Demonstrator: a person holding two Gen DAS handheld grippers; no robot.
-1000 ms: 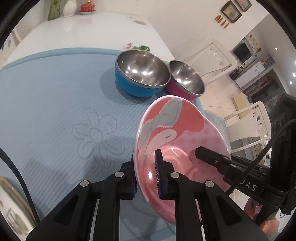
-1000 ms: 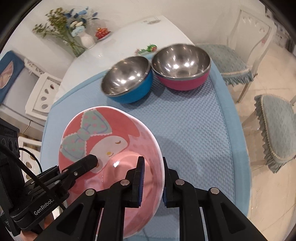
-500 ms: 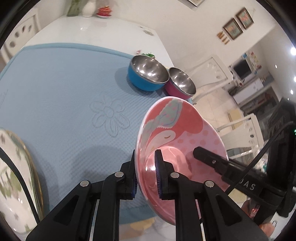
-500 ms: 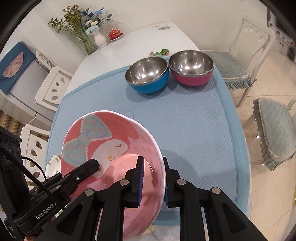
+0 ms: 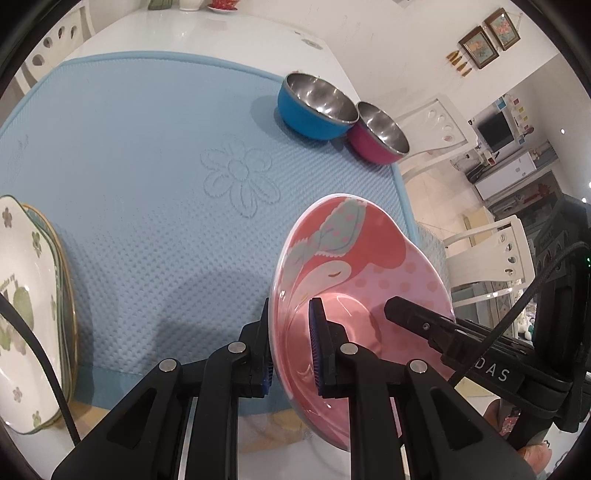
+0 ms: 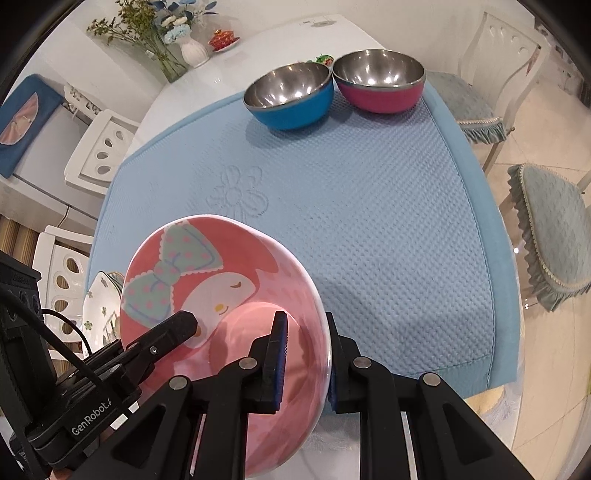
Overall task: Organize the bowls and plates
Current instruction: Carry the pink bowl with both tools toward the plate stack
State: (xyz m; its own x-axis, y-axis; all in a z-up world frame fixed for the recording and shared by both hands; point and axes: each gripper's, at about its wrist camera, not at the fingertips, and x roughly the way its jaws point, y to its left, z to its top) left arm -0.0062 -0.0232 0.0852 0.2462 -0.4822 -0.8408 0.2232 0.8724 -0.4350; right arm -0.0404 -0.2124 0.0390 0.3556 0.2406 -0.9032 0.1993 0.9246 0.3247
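Observation:
I hold a pink cartoon bowl between both grippers, above the near edge of a blue mat. My left gripper is shut on the bowl's left rim. My right gripper is shut on the bowl's right rim, where the bowl shows a bow and a face. A blue steel bowl and a magenta steel bowl stand side by side at the mat's far right; they also show in the right wrist view. A stack of white floral plates lies at the mat's near left.
The mat lies on a white table. A vase of flowers and a small red dish stand at the table's far end. White chairs with cushions stand on the right, another chair on the left.
Both grippers have drawn back and up with the pink bowl. The steel bowls now look farther away and the floral plates have come into view at the left.

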